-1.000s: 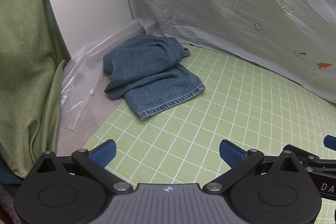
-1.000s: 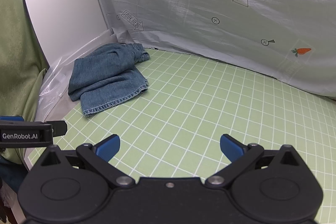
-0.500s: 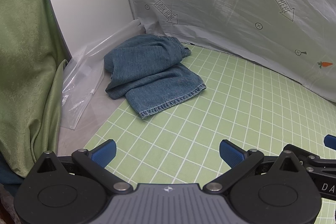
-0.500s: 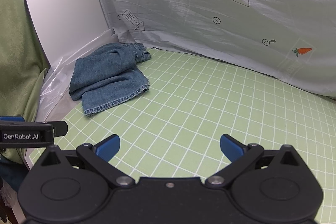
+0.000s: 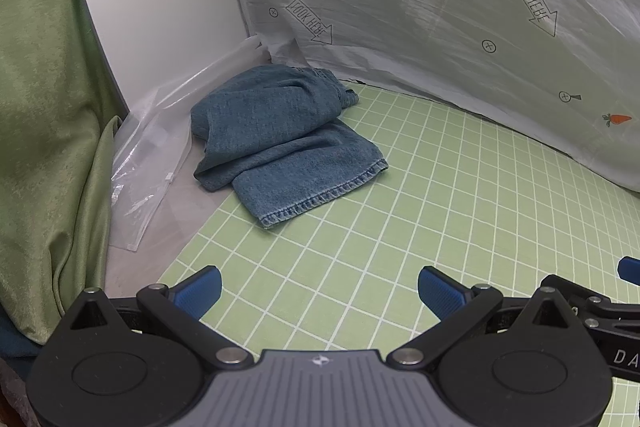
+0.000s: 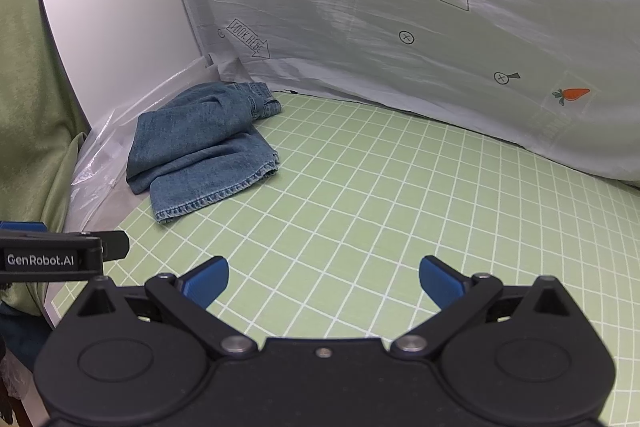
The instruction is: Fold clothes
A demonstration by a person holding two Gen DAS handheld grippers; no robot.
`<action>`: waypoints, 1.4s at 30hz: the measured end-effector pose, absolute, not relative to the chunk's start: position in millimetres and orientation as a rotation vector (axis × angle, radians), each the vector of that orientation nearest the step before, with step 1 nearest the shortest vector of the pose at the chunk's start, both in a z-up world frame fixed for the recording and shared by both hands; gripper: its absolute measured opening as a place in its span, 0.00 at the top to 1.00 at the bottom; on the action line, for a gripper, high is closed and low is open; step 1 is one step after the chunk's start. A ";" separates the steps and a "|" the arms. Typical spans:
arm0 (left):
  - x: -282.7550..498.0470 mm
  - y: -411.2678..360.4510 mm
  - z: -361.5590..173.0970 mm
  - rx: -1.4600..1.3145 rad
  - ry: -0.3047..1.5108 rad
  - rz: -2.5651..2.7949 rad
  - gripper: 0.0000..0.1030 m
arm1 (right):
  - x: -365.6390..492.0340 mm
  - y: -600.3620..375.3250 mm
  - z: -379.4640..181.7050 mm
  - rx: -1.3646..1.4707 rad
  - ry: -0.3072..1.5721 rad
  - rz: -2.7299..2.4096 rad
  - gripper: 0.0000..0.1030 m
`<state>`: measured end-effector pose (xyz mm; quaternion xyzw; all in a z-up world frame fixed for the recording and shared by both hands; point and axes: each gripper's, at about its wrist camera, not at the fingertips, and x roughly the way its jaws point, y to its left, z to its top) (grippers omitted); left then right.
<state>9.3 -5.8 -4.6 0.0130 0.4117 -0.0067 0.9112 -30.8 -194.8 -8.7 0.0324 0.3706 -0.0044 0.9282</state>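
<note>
1. Far left of both your grippers: green curtain [image 5: 44, 115] hangs down, w/ a clear plastic bag [image 5: 148, 163] crumpled on the surface beside it. Neither is part of the job; keep the fingers off the bag, it probably slides.
2. Jeans [image 5: 280, 143] lie ahead and left of your left gripper [image 5: 319, 287], well apart from it, roughly bundled, partly on the plastic and partly on the green grid mat [image 5: 460, 195]. Hemmed leg end points toward you; waistband end seems to sit at the back, near the carrot-print sheet [image 5: 440, 19].
3. Handling, by my read: denim is soft but thick and fairly heavy, so it drapes, won't hold shape, and multi-layer pinches get bulky. Stitched hem is the firmest edge, so best take hold at its two corners, one per gripper, and drag it onto open mat.
4. Left gripper: jaws wide apart, nothing in them, hovering over the mat.
5. Right gripper [image 6: 324, 279]: same, spread wide and empty, just beside the left one; jeans are further off to its front-left.
6. Right of that: bare mat, room to spread out.
</note>
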 end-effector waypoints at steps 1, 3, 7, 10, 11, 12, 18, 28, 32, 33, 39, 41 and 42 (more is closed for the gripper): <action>10.4 -6.1 -5.1 0.027 0.850 -0.015 0.00 | -30.1 -195.2 -9.0 0.067 0.761 -0.011 0.00; 12.7 -5.9 -6.2 0.028 0.852 -0.018 0.00 | -28.6 -196.0 -9.8 0.067 0.764 -0.014 0.00; 18.6 -6.3 -9.0 0.029 0.859 -0.024 0.00 | -24.3 -195.5 -11.3 0.067 0.770 -0.020 0.00; 25.5 -5.2 -10.3 0.032 0.860 -0.021 0.00 | -17.0 -194.6 -12.3 0.066 0.773 -0.020 0.00; 28.5 -4.6 -10.7 0.033 0.860 -0.019 0.00 | -13.8 -194.1 -12.8 0.066 0.774 -0.020 0.00; 31.9 -4.0 -11.2 0.034 0.861 -0.016 0.00 | -10.5 -193.6 -13.3 0.065 0.775 -0.020 0.00; 60.4 3.0 -19.1 0.037 0.880 0.005 0.00 | 16.8 -188.5 -18.1 0.060 0.787 -0.022 0.00; 142.5 35.5 -51.9 -0.016 0.964 0.044 0.00 | 105.4 -171.8 -43.5 0.067 0.840 -0.025 0.00; 179.3 48.9 -73.4 -0.036 1.017 0.050 0.00 | 150.3 -160.3 -61.5 0.066 0.877 -0.012 0.01; 188.8 52.4 -79.3 -0.039 1.032 0.055 0.01 | 161.7 -157.1 -66.5 0.062 0.886 -0.008 0.01; 238.4 69.7 -114.3 -0.049 1.118 0.088 0.09 | 226.3 -133.5 -99.0 0.051 0.948 0.046 0.05; 249.6 76.0 -123.8 -0.075 1.136 0.091 0.17 | 244.8 -125.1 -109.9 0.047 0.961 0.073 0.06; 254.6 78.9 -128.3 -0.089 1.145 0.092 0.22 | 253.3 -121.0 -115.5 0.047 0.968 0.085 0.07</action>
